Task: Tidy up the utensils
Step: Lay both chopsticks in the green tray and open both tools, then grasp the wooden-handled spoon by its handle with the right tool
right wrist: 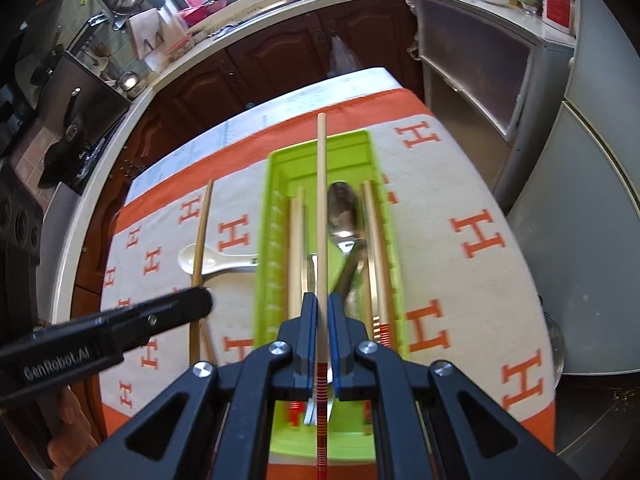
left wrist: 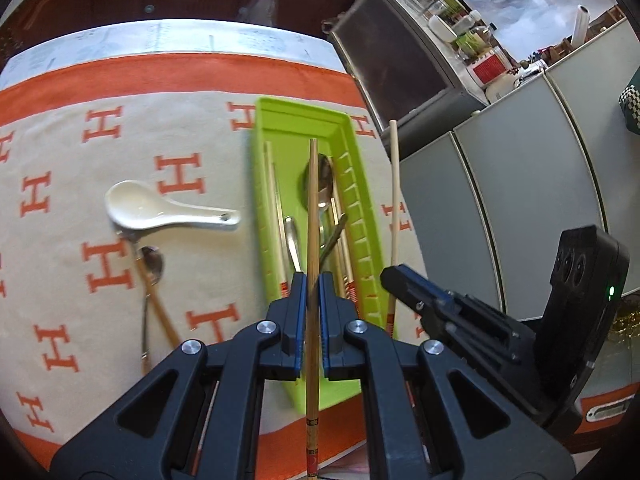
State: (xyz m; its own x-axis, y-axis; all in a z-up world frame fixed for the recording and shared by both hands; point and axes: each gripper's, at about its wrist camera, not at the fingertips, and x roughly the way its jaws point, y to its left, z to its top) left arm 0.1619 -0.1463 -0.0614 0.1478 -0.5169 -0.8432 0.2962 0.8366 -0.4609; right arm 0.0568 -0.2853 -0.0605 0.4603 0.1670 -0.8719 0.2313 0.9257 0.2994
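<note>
A darker wooden chopstick (left wrist: 313, 216) is clamped between the blue-padded jaws of the left gripper (left wrist: 312, 296), its round shaft pointing to 12 o'clock over the green tray (left wrist: 362, 216). A paler chopstick (right wrist: 321, 200) with red-striped end is pinched by the right gripper (right wrist: 322, 316) above the same slotted plastic tray. A glossy white ceramic spoon (left wrist: 160, 210) is seen at 9 o'clock on the H-patterned cloth (left wrist: 60, 168).

Green tray (right wrist: 276, 216) holding chopsticks (right wrist: 295, 248), metal spoon (right wrist: 343, 210).

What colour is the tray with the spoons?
Bright lime green tray, clearest in the right wrist view.
</note>
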